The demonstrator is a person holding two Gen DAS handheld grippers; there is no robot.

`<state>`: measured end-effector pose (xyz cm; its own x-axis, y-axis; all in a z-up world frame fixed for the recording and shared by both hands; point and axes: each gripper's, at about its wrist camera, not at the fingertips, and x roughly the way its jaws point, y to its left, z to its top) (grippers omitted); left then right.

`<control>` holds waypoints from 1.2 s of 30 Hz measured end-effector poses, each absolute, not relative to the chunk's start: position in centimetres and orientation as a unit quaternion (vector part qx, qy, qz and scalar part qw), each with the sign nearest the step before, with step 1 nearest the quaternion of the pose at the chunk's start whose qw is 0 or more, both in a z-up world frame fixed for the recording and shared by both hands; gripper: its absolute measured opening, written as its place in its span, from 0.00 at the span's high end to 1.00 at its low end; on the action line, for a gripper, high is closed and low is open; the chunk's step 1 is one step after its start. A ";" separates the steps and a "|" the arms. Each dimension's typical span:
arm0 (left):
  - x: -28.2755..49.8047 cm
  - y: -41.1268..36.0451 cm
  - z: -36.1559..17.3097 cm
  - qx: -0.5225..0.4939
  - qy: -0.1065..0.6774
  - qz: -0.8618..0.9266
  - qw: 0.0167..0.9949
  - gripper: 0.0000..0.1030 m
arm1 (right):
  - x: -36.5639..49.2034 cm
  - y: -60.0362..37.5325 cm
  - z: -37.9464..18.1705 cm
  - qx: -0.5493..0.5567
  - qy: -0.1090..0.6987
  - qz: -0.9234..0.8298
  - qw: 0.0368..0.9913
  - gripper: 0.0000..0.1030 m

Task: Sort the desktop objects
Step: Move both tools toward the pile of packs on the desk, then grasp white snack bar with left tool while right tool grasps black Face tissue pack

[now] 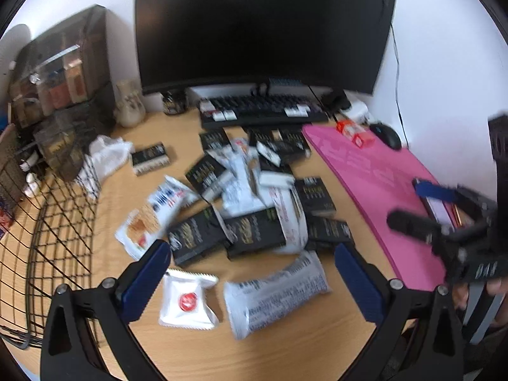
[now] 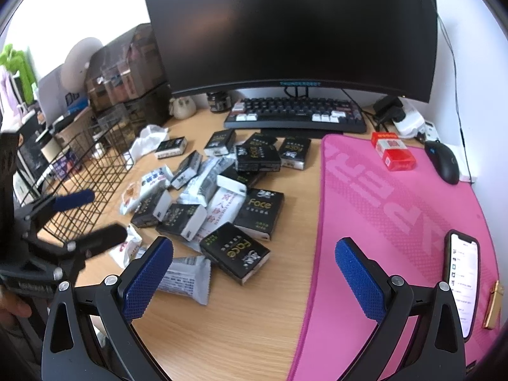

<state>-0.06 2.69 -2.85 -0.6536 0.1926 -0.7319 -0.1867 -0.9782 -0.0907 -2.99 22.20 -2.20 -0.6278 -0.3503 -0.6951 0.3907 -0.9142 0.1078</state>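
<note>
- We find the left view blurred; print on its white sachet (image 1: 188, 301) is unreadable.
- We read "Face" on black packs (image 2: 263, 209) heaped at the desk's (image 2: 254, 333) centre, twelve o'clock from us.
- Left gripper (image 1: 254, 282) and right gripper (image 2: 254, 279) gape wide, empty.
- Phone (image 2: 463, 282) at three o'clock, cut off.

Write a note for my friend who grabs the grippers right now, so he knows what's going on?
Left gripper: open, empty, above a white square packet with a red dot and a grey-white wrapped packet.
Right gripper: open, empty, above bare wooden desk beside the pink desk mat.
Things: black "Face" tissue packs and white packets are piled mid-desk; the black wire basket stands at the desk's left edge.
Done: nothing lifted yet.
Left: the whole pile still needs sorting.
</note>
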 end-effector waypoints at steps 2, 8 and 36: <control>-0.1 3.2 -3.9 -0.417 0.006 0.902 0.113 0.00 | -3.3 22.7 -2.5 0.384 0.026 -0.901 0.199 0.00; -0.4 4.7 -6.7 -0.449 0.024 0.885 0.121 0.00 | -4.2 23.4 -4.3 0.405 0.027 -0.894 0.192 0.00; -1.3 5.9 -9.4 -0.483 0.101 0.845 0.204 0.54 | -5.4 21.6 -7.2 0.440 0.050 -0.864 0.239 0.00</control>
